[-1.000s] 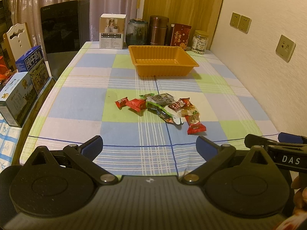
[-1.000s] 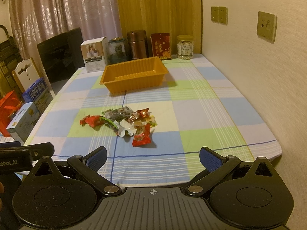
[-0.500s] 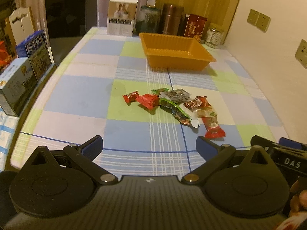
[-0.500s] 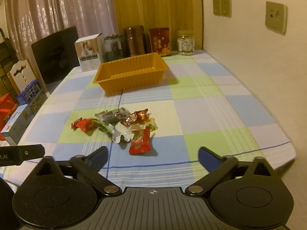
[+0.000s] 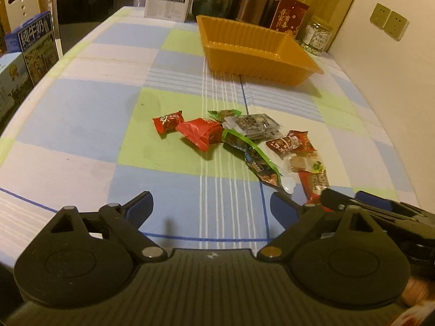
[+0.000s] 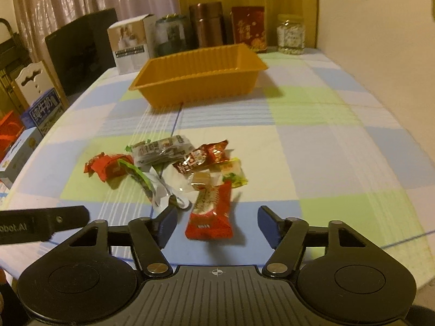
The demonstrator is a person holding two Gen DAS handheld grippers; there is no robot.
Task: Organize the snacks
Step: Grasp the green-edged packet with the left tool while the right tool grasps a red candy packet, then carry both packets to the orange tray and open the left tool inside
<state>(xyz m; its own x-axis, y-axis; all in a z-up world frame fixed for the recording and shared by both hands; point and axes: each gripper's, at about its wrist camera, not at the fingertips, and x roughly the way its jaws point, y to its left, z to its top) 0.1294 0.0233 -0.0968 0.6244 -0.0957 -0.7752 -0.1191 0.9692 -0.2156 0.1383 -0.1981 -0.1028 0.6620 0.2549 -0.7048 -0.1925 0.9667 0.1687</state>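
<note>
A pile of wrapped snacks (image 5: pixel 244 141) lies mid-table on the checked cloth, and an empty orange tray (image 5: pixel 255 51) stands behind it. My left gripper (image 5: pixel 210 205) hovers just short of the pile, its jaws wide but closing a little, nothing between them. The right gripper (image 6: pixel 217 217) sits low over the pile's near end. Its jaws are closing with a long red packet (image 6: pixel 210 214) lying between them, and gaps show on both sides of it. In the left wrist view the right gripper's fingers (image 5: pixel 367 203) cover the end of that red packet (image 5: pixel 312 184). The tray (image 6: pixel 198 81) also shows in the right wrist view.
A white box (image 6: pixel 130 44), jars, a copper canister (image 6: pixel 206 24) and a red tin (image 6: pixel 248 30) line the table's far end. The wall (image 5: pixel 394 81) runs along the right edge. Milk cartons (image 5: pixel 35 46) and a chair stand off the left edge.
Both grippers have come forward and down toward the snack pile. The right jaws have narrowed either side of the long red packet, and the left jaws have narrowed slightly.
</note>
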